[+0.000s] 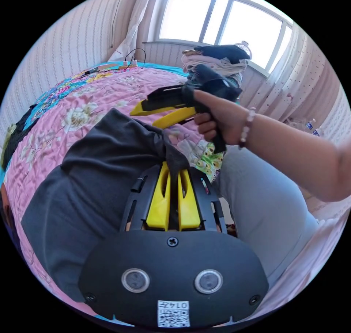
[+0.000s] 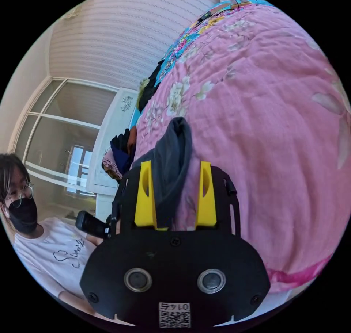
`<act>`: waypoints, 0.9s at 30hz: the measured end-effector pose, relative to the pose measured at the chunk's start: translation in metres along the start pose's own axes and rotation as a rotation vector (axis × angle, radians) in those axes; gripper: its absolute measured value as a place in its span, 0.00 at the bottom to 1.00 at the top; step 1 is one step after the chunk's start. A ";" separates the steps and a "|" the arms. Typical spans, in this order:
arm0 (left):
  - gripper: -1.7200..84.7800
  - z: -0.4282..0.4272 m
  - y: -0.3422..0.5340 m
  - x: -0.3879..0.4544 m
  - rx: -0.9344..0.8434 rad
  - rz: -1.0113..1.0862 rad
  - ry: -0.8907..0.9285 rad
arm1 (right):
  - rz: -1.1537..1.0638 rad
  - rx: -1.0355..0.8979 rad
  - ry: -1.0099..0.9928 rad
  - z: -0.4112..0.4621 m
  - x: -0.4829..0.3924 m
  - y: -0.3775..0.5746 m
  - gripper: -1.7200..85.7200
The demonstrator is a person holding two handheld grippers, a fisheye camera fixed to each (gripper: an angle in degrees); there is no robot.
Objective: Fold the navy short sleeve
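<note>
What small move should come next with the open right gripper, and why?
Probably shut the right gripper on the navy shirt fold lying between its open jaws; the left gripper already pinches the cloth, so both corners could then be carried over.

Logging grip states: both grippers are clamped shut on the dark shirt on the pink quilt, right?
Not both. The left gripper is shut on the shirt; the right gripper view shows the right gripper open, jaws apart, above the quilt.

The left hand-held gripper [image 1: 174, 172] has its jaws nearly together, pinching dark cloth. The right hand-held gripper [image 2: 174, 176] has its jaws spread wide. In the left gripper view, a hand [image 1: 219, 119] grips its handle, arm extended.
</note>
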State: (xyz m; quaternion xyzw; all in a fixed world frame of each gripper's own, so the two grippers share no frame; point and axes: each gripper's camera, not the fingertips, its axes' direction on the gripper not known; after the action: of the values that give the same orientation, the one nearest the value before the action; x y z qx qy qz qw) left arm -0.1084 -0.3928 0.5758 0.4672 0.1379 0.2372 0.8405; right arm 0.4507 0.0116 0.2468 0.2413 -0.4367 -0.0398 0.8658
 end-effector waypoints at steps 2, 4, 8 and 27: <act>0.01 -0.011 0.001 -0.001 0.023 0.006 -0.026 | -0.048 0.007 -0.019 0.016 -0.001 -0.015 0.17; 0.01 -0.023 0.003 -0.005 0.047 -0.004 -0.036 | -0.033 -0.011 -0.015 0.025 -0.004 -0.022 0.09; 0.01 -0.068 0.021 -0.027 0.122 -0.076 -0.080 | -0.163 -0.031 -0.061 0.037 -0.054 -0.029 0.05; 0.08 -0.234 0.186 -0.148 0.096 -0.921 -0.199 | -0.624 -0.448 0.077 0.240 -0.268 0.004 0.07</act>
State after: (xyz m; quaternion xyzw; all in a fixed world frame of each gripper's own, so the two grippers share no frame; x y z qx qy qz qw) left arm -0.3903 -0.2180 0.6124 0.4163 0.2603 -0.2128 0.8448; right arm 0.0998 -0.0020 0.1717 0.1687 -0.2899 -0.3865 0.8592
